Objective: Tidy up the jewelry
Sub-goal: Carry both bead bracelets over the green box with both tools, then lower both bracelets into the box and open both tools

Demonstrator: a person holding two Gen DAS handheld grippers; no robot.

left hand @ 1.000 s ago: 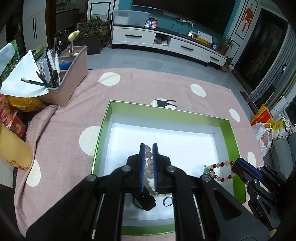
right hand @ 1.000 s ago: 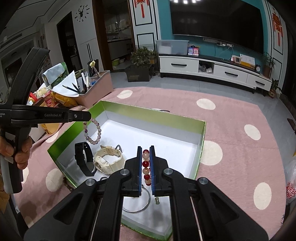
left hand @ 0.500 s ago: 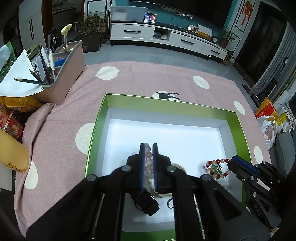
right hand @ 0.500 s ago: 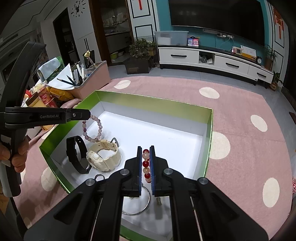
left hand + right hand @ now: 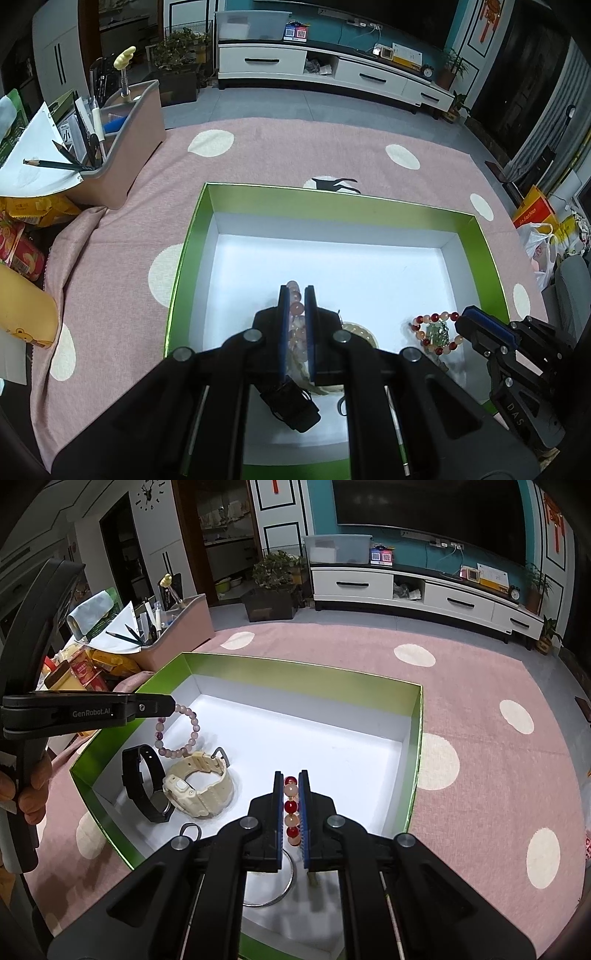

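Both grippers hang over a green-rimmed box (image 5: 413,738) with a white floor, set on a pink cloth (image 5: 480,686) with pale spots. The left gripper (image 5: 296,291) is clamped tight on a pale pink bead bracelet (image 5: 186,731); its loop dangles from the fingertips above the near-left part of the box, just over a cream watch (image 5: 199,790) and clear of the floor. The right gripper (image 5: 288,779) is likewise closed hard on a red-and-peach bead bracelet (image 5: 290,808), held above the box's near-right area — the left wrist view shows the loop with a green charm hanging inside it. On the box floor: the cream watch, a black watch (image 5: 147,786) just beside it, and a thin silver bangle (image 5: 280,890) partly hidden under the right gripper. A pink organizer bin (image 5: 122,147) of pens stands left of the box.
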